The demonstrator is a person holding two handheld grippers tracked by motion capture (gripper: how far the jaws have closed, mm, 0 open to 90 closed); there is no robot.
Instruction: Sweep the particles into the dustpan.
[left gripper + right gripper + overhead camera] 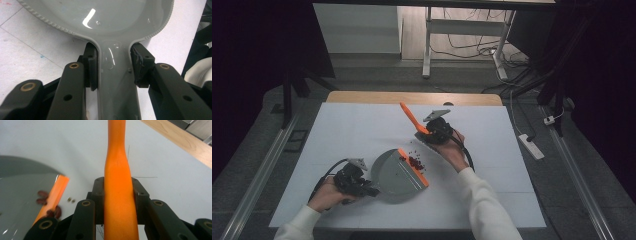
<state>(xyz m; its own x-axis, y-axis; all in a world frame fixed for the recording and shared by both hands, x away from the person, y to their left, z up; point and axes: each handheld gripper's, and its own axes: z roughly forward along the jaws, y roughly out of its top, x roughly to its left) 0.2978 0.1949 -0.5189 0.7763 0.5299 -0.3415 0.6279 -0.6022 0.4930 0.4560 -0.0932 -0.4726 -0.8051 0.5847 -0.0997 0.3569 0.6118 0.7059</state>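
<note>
Jaws of the left gripper (113,70) are clamped on the grey handle of a dustpan (396,176), one pad on each side of it, and the right gripper (117,202) has its jaws closed tight round the orange handle of a brush (411,116). One dustpan lies flat near the front edge of the table (337,125), its orange lip (413,167) turned toward the middle. A small heap of dark red bits, perhaps beans (414,161), sits against that lip, with a few strays just beyond it on the white cover; they are too small and blurred to count. The brush handle points up and away toward the far edge, its head hidden by the hand, so the sweeping step looks to be in hand with the brush lifted between strokes. The next move likely calls for lowering the brush behind the strays and drawing them over the lip while the left hand (324,197) keeps the pan pressed down
</note>
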